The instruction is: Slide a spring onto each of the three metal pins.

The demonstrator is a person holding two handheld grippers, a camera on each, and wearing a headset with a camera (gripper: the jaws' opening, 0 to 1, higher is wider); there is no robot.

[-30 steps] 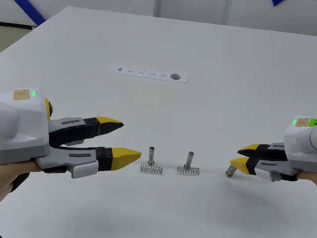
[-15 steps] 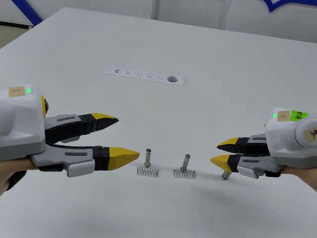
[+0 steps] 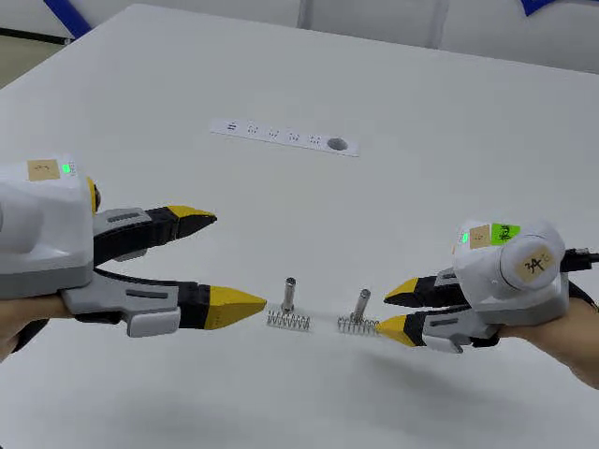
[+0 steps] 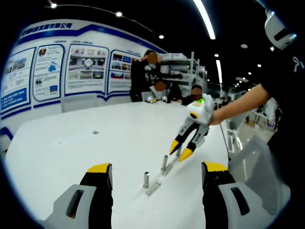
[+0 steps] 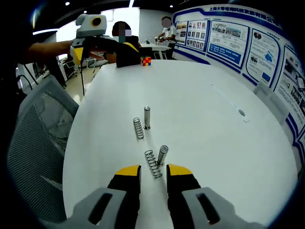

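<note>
Two upright metal pins stand on the white table, the left pin [image 3: 289,293] and the middle pin [image 3: 360,305]. A loose spring lies flat in front of each, the left spring [image 3: 287,321] and the middle spring [image 3: 357,325]. My right gripper [image 3: 390,312] is low on the table, its tips just right of the middle spring, open by a narrow gap with nothing between the jaws. Its own view shows the near pin [image 5: 162,155] and near spring [image 5: 152,163] just past its tips. My left gripper [image 3: 226,261] hovers wide open left of the left pin, holding nothing.
A white power strip [image 3: 283,137] lies farther back on the table [image 3: 449,168]. A mesh chair [image 5: 38,138] stands by the table edge. A coloured cube [image 5: 146,60] sits at the far end, with people beyond it.
My right gripper has moved left along the table to the middle pin and spring, and now covers the spot where a third pin with a spring on it stood. The left gripper barely moved.
</note>
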